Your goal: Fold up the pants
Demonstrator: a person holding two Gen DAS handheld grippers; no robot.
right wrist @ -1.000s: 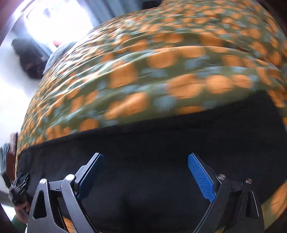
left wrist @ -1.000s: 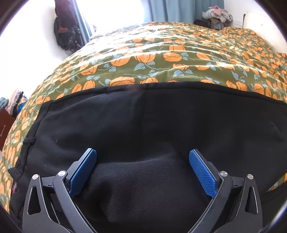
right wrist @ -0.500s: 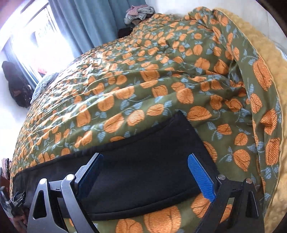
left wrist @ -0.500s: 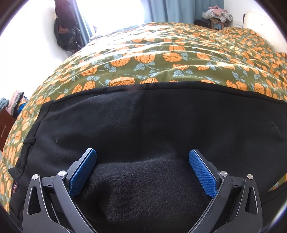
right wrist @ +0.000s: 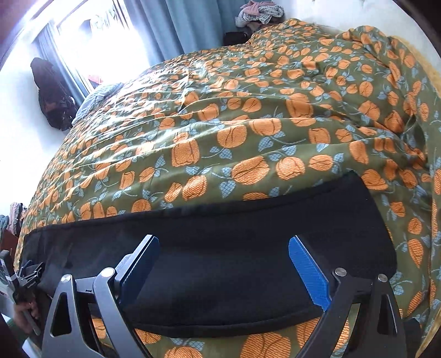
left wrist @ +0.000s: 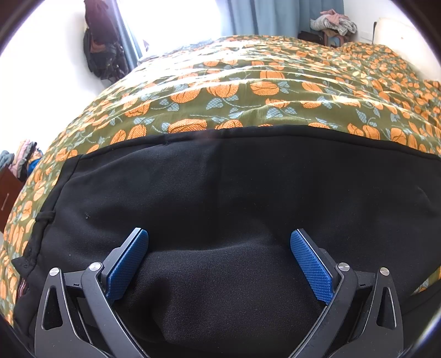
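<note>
Both jaws open: left gripper (left wrist: 219, 263), right gripper (right wrist: 223, 268) over pants (right wrist: 220, 264); hem at 3 o'clock may slip w/ shallow bite.

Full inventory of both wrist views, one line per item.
pants: 1, black, laid flat along near edge of bedspread, under both grippers
bedspread: 1, olive with orange pumpkins, covers bed
curtains: blue, by bright window, far side
clothes pile: 1, mixed pale colours, far corner behind bed
bag: 1, dark, hanging by window, left
left gripper: 1, black with blue pads, open, over pants
right gripper: 1, black with blue pads, open, over pants' end
</note>
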